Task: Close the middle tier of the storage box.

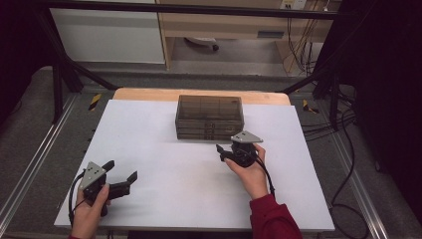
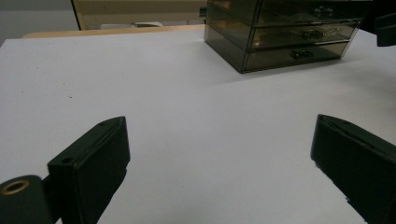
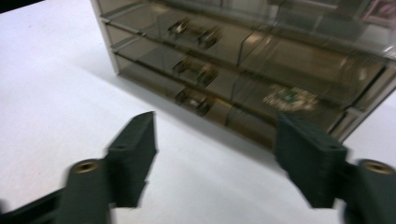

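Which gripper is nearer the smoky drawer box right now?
Right. The right gripper sits open just in front of the drawer box, apart from it and facing its drawers. The left gripper rests open near the table's front left corner, far from the box.

The table (image 1: 164, 164) has a plain white top that fills the middle of the high view, with a strip of light wood showing along its far edge. One thing stands directly on it: a smoky, see-through drawer box (image 1: 209, 117) at the upper centre of the frame, close to the far edge. It has three shallow drawers stacked one above another, their fronts with small metal handles turned toward the near side. A few tiny dark specks mark the white surface.
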The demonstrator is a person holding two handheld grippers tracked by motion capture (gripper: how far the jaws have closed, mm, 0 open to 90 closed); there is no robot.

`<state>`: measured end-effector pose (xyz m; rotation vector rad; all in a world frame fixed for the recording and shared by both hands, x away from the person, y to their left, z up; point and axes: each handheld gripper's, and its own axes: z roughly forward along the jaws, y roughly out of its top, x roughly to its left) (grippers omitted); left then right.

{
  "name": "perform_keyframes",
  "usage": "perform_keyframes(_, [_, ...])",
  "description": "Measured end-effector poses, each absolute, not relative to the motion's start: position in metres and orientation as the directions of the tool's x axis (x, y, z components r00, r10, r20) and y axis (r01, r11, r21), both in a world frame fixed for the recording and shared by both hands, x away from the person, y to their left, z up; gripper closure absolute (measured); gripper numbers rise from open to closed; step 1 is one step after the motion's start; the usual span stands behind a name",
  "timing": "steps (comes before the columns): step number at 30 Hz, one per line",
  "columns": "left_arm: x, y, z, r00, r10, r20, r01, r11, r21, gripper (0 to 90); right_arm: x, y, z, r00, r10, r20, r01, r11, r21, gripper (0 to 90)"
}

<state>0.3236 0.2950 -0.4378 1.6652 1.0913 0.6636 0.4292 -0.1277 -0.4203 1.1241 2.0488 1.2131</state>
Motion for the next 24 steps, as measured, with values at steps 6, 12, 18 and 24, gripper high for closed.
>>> perform_keyframes(6, [0.324,0.296,-0.438,0.440,0.895,-0.073,0.348,-0.095,0.933,5.0,0.429,-0.131,-0.408,-0.496,0.868,-0.013,0.386,0.234,0.892,7.4])
perform_keyframes(12, [0.324,0.295,-0.438,0.443,0.893,-0.072,0.347,-0.097,0.933,5.0,0.427,-0.138,-0.400,-0.486,0.874,0.025,0.380,0.186,0.906,6.3])
perform_keyframes(18, [0.323,0.297,-0.437,0.434,0.898,-0.069,0.342,-0.094,0.935,5.0,0.424,-0.155,-0.390,-0.496,0.866,0.065,0.384,0.152,0.911,6.4])
perform_keyframes(24, [0.323,0.296,-0.437,0.438,0.896,-0.071,0.345,-0.094,0.934,5.0,0.419,-0.178,-0.379,-0.484,0.871,0.080,0.378,0.126,0.917,6.7])
